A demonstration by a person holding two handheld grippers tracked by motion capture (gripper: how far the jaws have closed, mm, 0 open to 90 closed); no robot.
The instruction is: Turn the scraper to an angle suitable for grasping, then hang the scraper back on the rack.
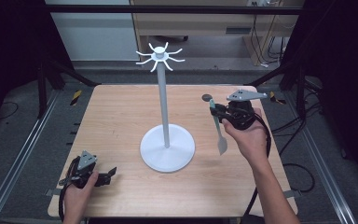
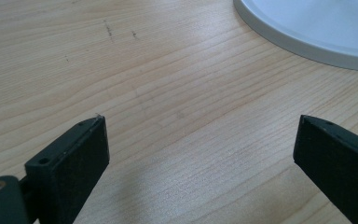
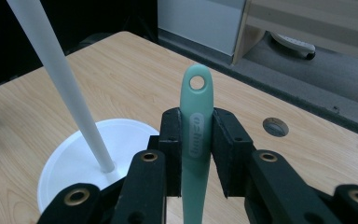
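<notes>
A white stand (image 1: 164,107) with a round base (image 1: 167,150) and several hooks at its top (image 1: 160,57) rises from the middle of the wooden table. To its right, my right gripper (image 1: 216,112) is shut on the pale green handle of a spatula (image 1: 218,126); its grey blade hangs down above the table. In the right gripper view the handle (image 3: 196,135) stands between the two pads, its hanging hole just above them, with the stand's pole (image 3: 60,79) to the left. My left gripper (image 1: 113,173) rests at the front left, open, nothing between its fingers (image 2: 70,163).
A round dark hole (image 1: 207,98) is set in the table (image 1: 121,116) at the back right. The stand's base edge (image 2: 307,37) lies just ahead of the left gripper. Black frame rails run along both sides of the table.
</notes>
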